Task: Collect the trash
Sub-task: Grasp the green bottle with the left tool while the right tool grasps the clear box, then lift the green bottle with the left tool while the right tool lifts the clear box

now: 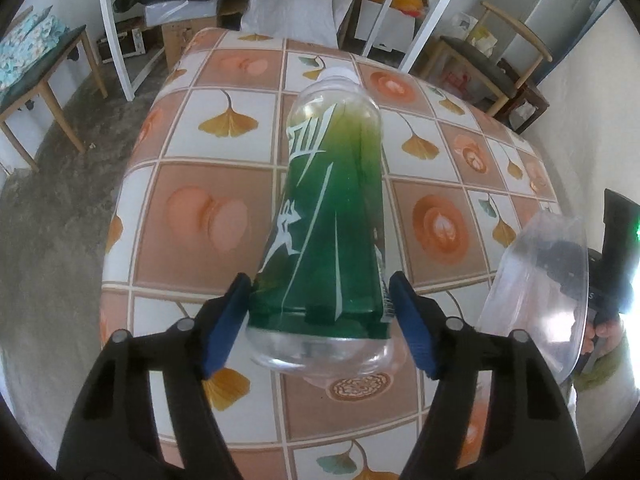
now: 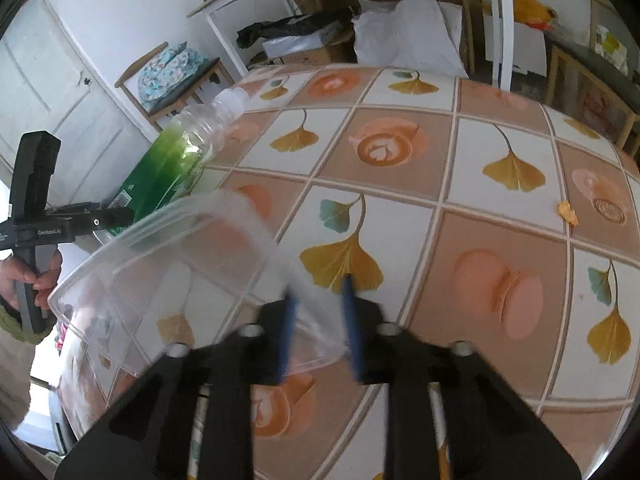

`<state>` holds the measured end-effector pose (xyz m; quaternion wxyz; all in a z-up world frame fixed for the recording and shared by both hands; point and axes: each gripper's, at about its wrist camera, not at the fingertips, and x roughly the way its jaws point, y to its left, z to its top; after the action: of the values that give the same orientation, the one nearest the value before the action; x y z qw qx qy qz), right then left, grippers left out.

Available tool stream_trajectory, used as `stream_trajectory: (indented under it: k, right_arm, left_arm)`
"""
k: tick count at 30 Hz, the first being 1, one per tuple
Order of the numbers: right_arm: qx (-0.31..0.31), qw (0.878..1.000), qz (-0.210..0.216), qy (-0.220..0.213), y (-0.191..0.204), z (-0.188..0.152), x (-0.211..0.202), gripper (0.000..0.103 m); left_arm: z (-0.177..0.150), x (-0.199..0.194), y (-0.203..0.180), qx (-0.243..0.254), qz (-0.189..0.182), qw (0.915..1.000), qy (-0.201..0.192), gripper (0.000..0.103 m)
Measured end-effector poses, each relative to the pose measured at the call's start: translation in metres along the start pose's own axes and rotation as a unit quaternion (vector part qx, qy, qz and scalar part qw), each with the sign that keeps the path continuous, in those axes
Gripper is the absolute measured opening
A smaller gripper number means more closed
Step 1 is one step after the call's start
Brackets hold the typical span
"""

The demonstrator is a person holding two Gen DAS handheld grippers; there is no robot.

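My left gripper (image 1: pixel 320 320) is shut on a clear plastic bottle with a green label (image 1: pixel 332 220) and holds it above the table, white cap pointing away; it also shows in the right wrist view (image 2: pixel 168 172). My right gripper (image 2: pixel 320 320) is shut on the rim of a clear plastic container (image 2: pixel 172 272), held above the table's left side. The container also shows at the right in the left wrist view (image 1: pixel 540 292). A small yellow scrap (image 2: pixel 568 212) lies on the table at the far right.
The table (image 1: pixel 224 136) has a tiled cloth with ginkgo leaves and coffee cups. Chairs (image 1: pixel 500 68), a white table frame (image 1: pixel 116 40), boxes and a white bag (image 1: pixel 292 4) stand beyond it. A stool (image 2: pixel 176 76) stands by the door.
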<state>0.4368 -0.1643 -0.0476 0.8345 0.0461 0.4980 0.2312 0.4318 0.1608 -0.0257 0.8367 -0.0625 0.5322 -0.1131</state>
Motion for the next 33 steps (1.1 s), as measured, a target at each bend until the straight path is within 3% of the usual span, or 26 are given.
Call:
stream_trajectory:
  k: [5, 12, 19, 26, 29, 33]
  right_arm:
    - [0.034, 0.999, -0.003, 0.006, 0.000, -0.011, -0.013, 0.005]
    - [0.112, 0.994, 0.006, 0.017, -0.011, -0.058, -0.059, 0.005]
    - [0.189, 0.981, 0.016, 0.033, -0.010, -0.143, -0.110, 0.005]
    - [0.246, 0.969, 0.015, 0.026, -0.001, -0.216, -0.146, 0.005]
    - [0.277, 0.960, 0.018, 0.038, 0.001, -0.237, -0.148, 0.005]
    - [0.342, 0.937, 0.046, 0.056, -0.003, -0.261, -0.140, 0.005]
  left_arm:
    - [-0.005, -0.002, -0.002, -0.008, -0.001, 1.0000, 0.001, 0.067]
    - [-0.037, -0.025, -0.011, -0.020, -0.022, 0.9995, 0.000, 0.067]
    - [-0.117, -0.071, -0.031, -0.039, -0.065, 0.9968, -0.023, 0.067]
    - [-0.204, -0.106, -0.060, -0.045, -0.074, 0.9946, -0.057, 0.067]
    - [-0.232, -0.113, -0.072, -0.045, -0.080, 0.9936, -0.066, 0.067]
    - [-0.255, -0.119, -0.084, -0.041, -0.089, 0.9924, -0.075, 0.067]
